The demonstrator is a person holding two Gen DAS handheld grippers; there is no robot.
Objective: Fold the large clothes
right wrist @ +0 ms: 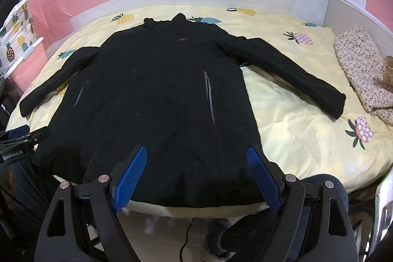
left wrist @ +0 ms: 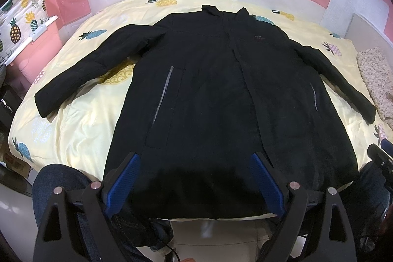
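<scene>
A long black coat (left wrist: 208, 90) lies flat and face up on the bed, collar far, hem near, both sleeves spread outward. It also shows in the right wrist view (right wrist: 157, 95). My left gripper (left wrist: 195, 158) is open and empty, held above the hem's near edge. My right gripper (right wrist: 196, 151) is open and empty, also above the hem, toward the coat's right side. The left sleeve cuff (left wrist: 43, 102) and right sleeve cuff (right wrist: 337, 102) rest on the quilt.
The bed has a yellow pineapple-print quilt (right wrist: 294, 134). A floral folded cloth (right wrist: 361, 68) lies at the right edge. A pink wall and headboard stand behind. The person's jeans-clad knees (left wrist: 59, 186) are at the bed's near edge.
</scene>
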